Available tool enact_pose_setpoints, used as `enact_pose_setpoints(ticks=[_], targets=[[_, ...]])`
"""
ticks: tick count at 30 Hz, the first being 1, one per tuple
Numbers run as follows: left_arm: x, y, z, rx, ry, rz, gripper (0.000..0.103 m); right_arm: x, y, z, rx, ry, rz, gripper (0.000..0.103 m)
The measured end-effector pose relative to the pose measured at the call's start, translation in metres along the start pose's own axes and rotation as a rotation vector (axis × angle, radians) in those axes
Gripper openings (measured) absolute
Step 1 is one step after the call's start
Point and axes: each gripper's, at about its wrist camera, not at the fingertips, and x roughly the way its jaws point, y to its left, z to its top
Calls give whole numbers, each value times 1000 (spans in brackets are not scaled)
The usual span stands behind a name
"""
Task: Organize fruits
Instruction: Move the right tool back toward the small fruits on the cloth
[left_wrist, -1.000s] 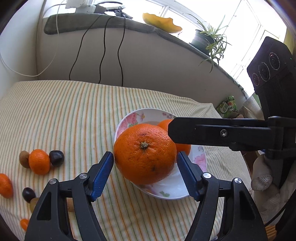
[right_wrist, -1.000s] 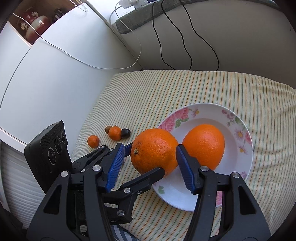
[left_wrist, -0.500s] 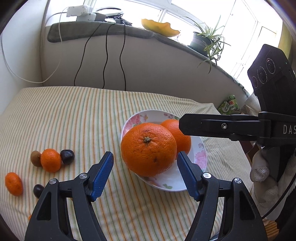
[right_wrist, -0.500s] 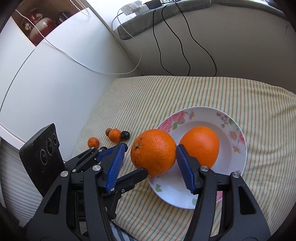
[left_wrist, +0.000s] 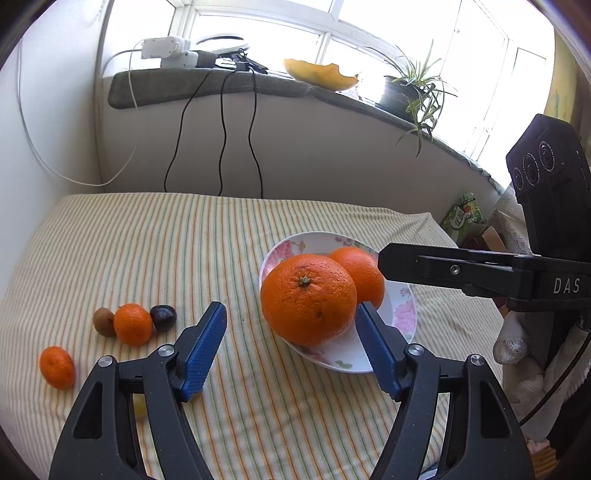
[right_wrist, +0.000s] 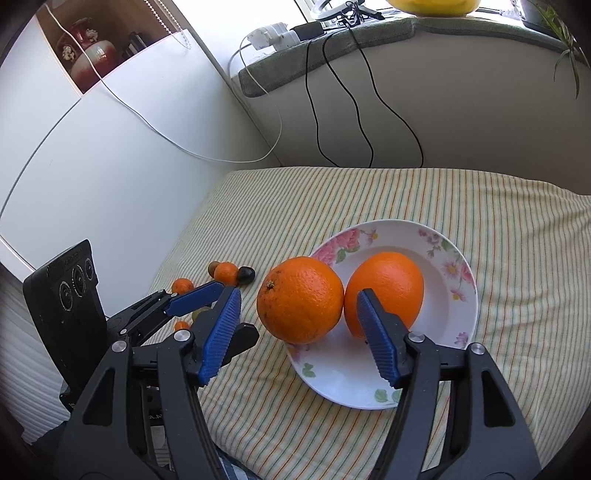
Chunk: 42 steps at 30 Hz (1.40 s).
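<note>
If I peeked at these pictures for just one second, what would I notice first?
Probably the two big oranges, sitting side by side and touching on the flowery plate in the middle of the striped cloth. Next, the blue fingers of the right gripper, opening with nothing between them. Off to the left, little fruits lie loose on the cloth.
</note>
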Motion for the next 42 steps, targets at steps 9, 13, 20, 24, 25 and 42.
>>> enact_pose_setpoints(ticks=[9, 13, 20, 24, 25, 42], targets=[[-23, 18, -24, 15, -29, 103, 75, -3, 30, -13, -111, -52, -6, 80], [-39, 36, -40, -2, -33, 168, 75, 2, 43, -22, -153, -63, 18, 80], [-64, 76, -69, -101, -33, 226, 75, 17, 73, -34, -269, -58, 38, 80], [-73, 96, -83, -147, -32, 235, 75, 31, 88, -39, -317, -14, 57, 80], [-74, 99, -85, -154, -31, 240, 75, 35, 92, -40, -329, -1, 60, 80], [-59, 125, -101, -207, 3, 182, 41, 109, 111, -58, -385, 169, 51, 54]])
